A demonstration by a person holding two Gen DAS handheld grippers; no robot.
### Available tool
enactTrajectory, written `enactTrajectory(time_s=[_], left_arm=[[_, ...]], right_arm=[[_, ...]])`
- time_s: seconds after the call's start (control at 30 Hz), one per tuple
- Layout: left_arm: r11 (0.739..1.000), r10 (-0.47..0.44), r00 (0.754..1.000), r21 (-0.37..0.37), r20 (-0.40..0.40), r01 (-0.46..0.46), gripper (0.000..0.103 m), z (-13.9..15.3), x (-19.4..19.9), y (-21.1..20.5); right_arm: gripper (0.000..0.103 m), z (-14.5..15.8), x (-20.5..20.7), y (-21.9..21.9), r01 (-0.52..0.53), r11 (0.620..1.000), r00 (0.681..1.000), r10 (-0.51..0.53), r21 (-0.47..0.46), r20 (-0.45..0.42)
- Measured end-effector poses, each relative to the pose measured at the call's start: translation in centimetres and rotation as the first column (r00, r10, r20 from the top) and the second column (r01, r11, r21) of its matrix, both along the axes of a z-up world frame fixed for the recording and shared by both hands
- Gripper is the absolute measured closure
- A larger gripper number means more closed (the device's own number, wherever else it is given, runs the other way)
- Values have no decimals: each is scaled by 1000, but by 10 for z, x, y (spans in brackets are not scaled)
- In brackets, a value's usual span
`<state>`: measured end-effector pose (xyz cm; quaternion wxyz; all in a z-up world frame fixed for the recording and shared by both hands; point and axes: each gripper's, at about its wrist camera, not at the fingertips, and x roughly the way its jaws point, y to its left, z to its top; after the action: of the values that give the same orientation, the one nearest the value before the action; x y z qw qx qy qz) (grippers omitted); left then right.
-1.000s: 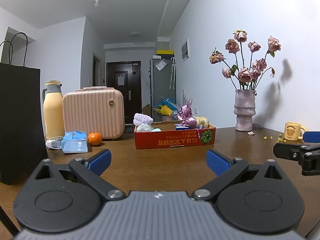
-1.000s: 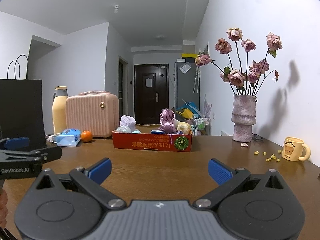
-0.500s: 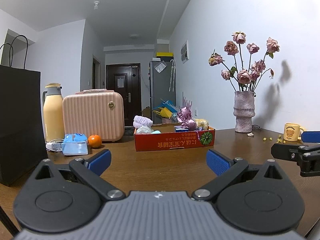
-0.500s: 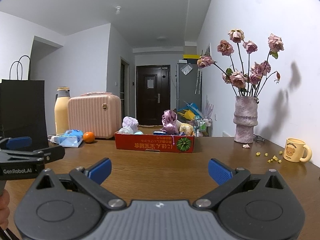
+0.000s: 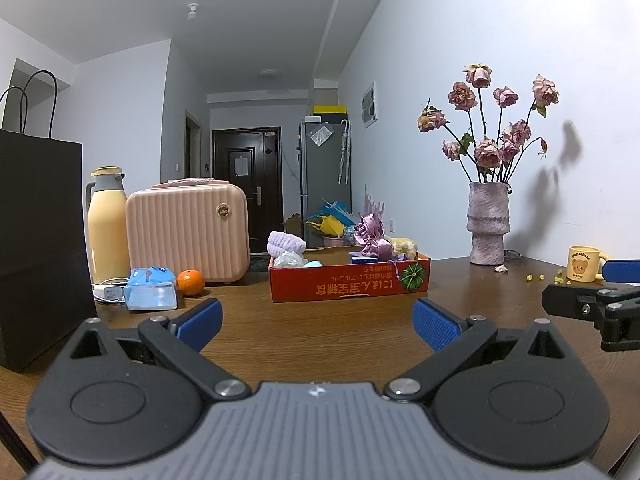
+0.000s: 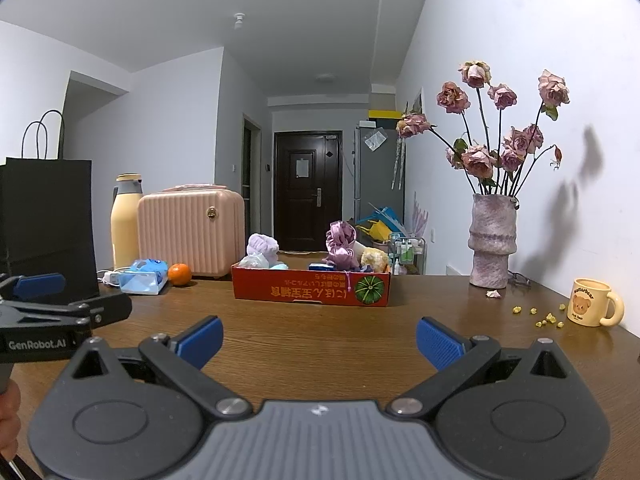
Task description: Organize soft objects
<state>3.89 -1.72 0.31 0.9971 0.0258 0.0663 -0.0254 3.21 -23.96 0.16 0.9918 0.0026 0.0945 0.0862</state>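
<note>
"GenRobot.AI" in white on side of my left gripper, right cam. Red box front: yellow characters, upside down, can't read. Mug: small print above bear, too blurry. Nothing else legible.

Two matching hand-held tools, black and grey with blue pads

The left tool has black angular arms on two round black discs, silver pivot screws, a ribbed grey body with a small white mark at its front edge, and textured blue pads; the right tool looks the same; seen from the right camera, the left tool's side carries white "GenRobot.AI" lettering; a bit of bare skin shows below it.
</note>
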Motion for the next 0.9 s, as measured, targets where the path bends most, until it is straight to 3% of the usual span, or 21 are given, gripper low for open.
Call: enactTrajectory(time_s=[0.9], left_arm=[[1000,6,1000,-4,-10,-6,0,-2,1,1]], right_arm=[[0,0,-2,2,0,1000,1000,0,-2,-1]])
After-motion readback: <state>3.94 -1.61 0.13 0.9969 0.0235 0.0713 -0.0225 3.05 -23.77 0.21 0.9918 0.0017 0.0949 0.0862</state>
